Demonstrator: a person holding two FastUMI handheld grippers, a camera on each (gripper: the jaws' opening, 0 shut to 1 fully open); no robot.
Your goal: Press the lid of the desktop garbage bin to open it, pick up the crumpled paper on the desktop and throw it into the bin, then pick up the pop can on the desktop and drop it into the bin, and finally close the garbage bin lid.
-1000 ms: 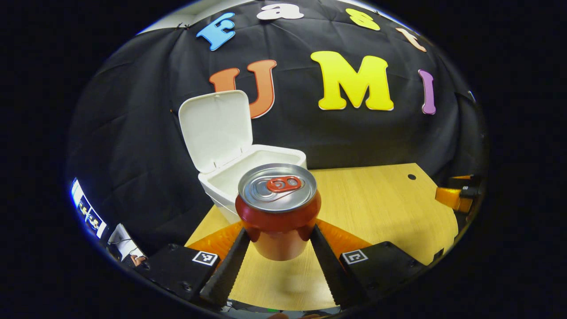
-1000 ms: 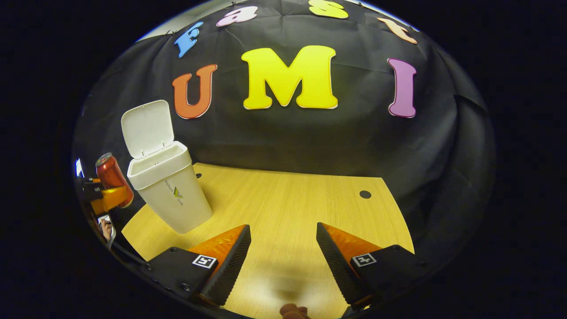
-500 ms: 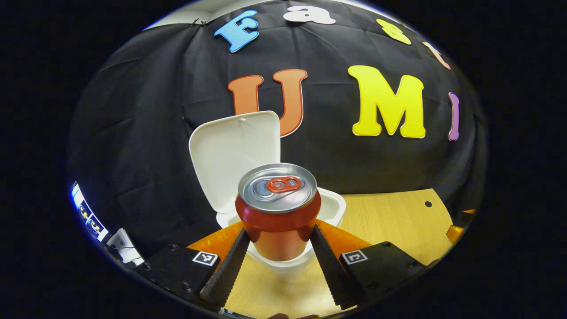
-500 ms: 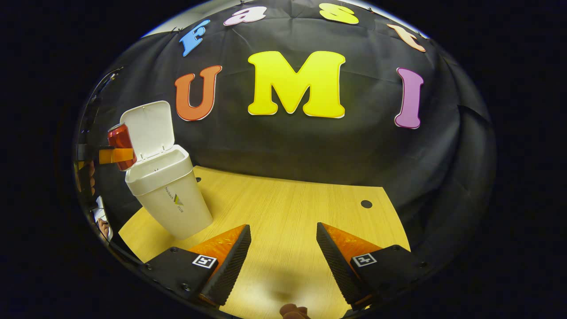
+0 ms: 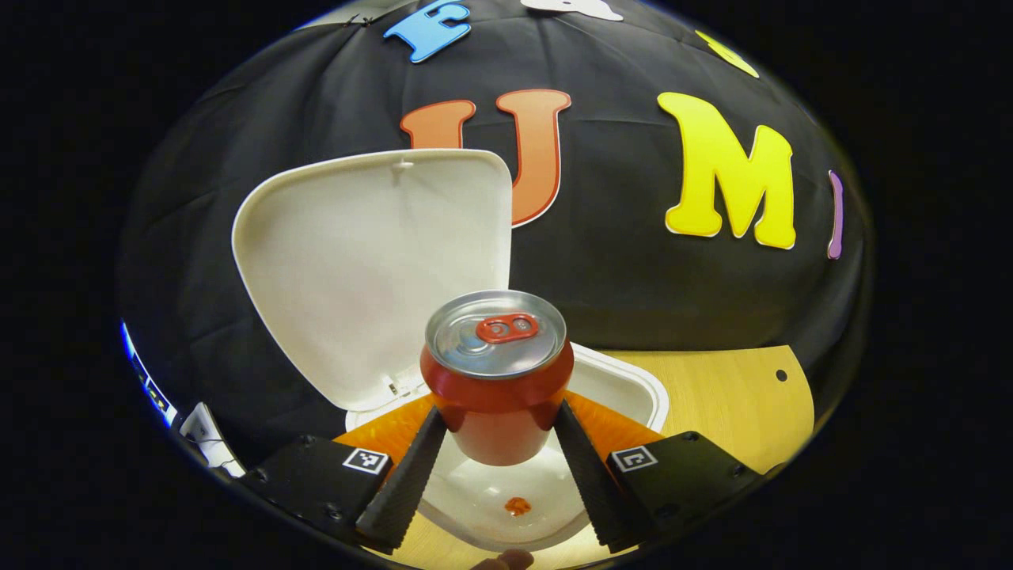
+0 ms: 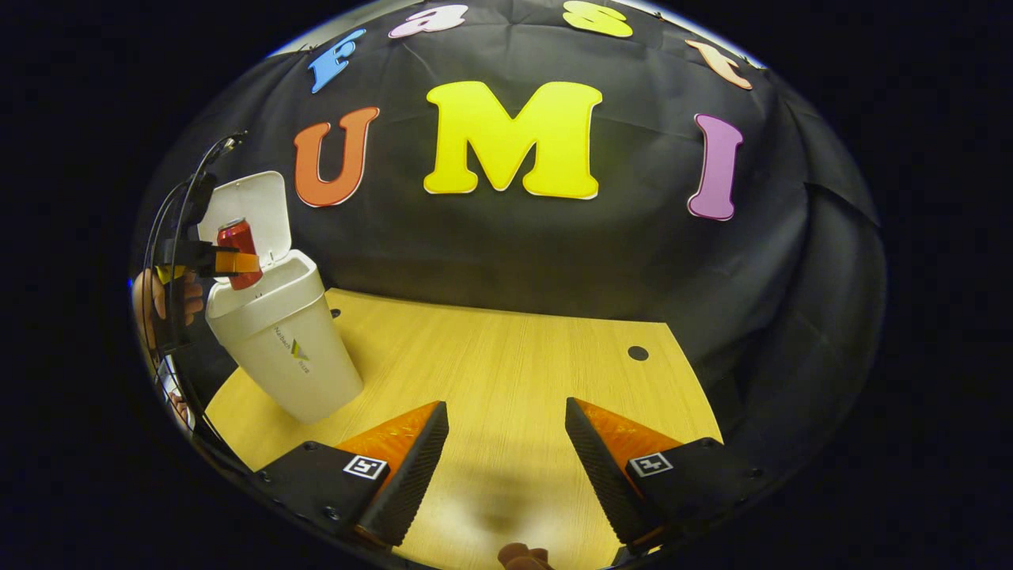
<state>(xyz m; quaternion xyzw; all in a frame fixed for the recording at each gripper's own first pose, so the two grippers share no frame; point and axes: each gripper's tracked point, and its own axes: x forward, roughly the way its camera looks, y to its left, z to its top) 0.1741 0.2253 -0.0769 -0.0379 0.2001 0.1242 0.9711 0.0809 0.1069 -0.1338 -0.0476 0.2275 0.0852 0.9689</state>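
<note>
we grip can (image 5: pixel 496 380) upright in left gripper (image 5: pixel 496 451), both fingers pressed on its sides, held above open bin (image 5: pixel 633 392). risk: early or off-centre release clips rim, can bounces onto desk (image 6: pixel 506 372). raised lid (image 5: pixel 372 261) stands close behind can, little room there. right gripper (image 6: pixel 506 455) spread, empty, over bare desk.

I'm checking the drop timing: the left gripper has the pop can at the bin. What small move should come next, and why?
Probably open the left gripper and let go. The pop can is held upright directly above the open bin, its lid is tipped back out of the way, and the white bin floor shows beneath the can.
</note>
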